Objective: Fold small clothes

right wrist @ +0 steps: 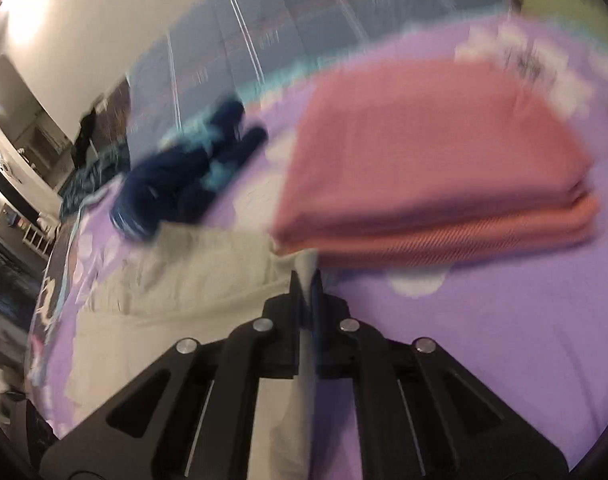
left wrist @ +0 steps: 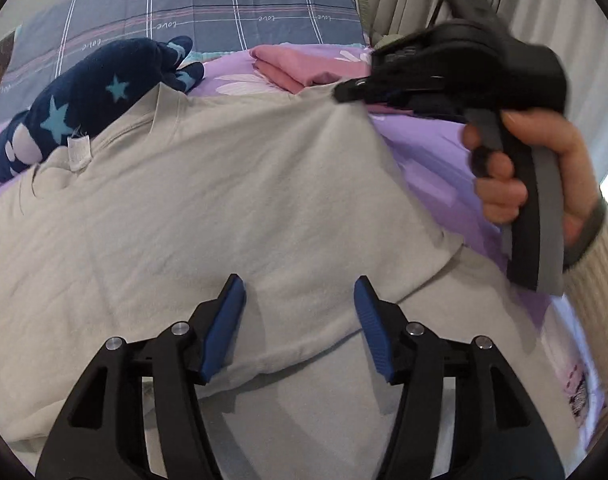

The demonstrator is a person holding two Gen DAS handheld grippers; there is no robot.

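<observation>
Beige shirt (left wrist: 208,208) covers the bed (left wrist: 431,152); right hand-held gripper (right wrist: 308,280) pinches its corner beside folded pink clothes (right wrist: 431,168), left hand-held gripper (left wrist: 300,296) spread above it.

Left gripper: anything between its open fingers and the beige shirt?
Nothing. In the left wrist view the left gripper hangs open over the beige shirt, with only bare cloth showing between its blue pads. Whether they touch the cloth is unclear.
</observation>
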